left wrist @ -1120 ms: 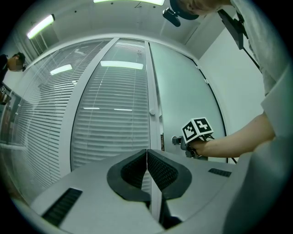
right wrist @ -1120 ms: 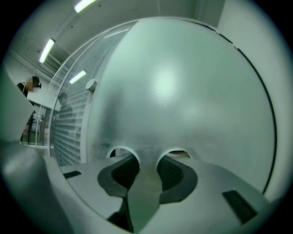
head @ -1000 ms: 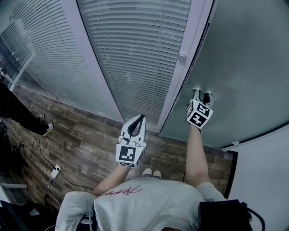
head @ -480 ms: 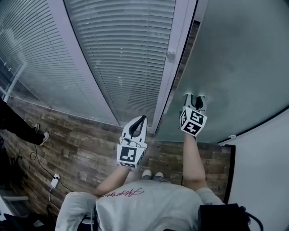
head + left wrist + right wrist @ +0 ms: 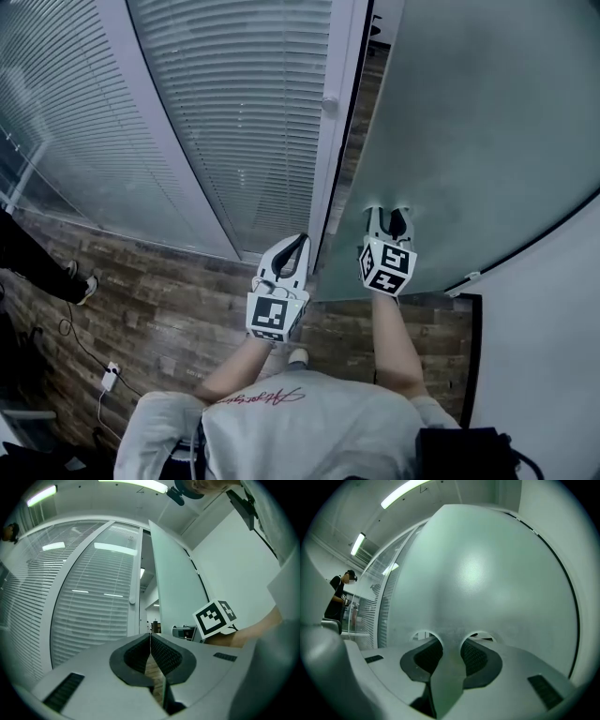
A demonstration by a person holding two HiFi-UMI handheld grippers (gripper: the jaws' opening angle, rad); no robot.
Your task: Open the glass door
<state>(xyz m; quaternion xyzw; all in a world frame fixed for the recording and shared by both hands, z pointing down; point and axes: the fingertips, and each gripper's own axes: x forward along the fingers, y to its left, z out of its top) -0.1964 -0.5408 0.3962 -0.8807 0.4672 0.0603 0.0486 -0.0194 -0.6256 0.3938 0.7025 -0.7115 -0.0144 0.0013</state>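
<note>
The frosted glass door (image 5: 469,122) stands partly swung away from its white frame (image 5: 337,141), with a dark gap between them. My right gripper (image 5: 386,217) points level at the pane, its jaws apart and its tips against the glass near the door's free edge. In the right gripper view the frosted pane (image 5: 487,573) fills the space ahead of the right gripper (image 5: 451,641), and nothing is between the jaws. My left gripper (image 5: 292,246) is shut and empty, just left of the door's edge. In the left gripper view the left gripper (image 5: 150,637) points into the gap beside the door (image 5: 173,588).
A glass wall with white blinds (image 5: 234,112) runs left of the frame, which carries a small round knob (image 5: 329,103). A white wall (image 5: 553,356) is at the right. A person (image 5: 338,597) stands off to the left. A cable and plug (image 5: 110,377) lie on the wood floor.
The door has swung further from the frame and the gap has widened. Both grippers have moved forward with it, the right one staying against the glass.
</note>
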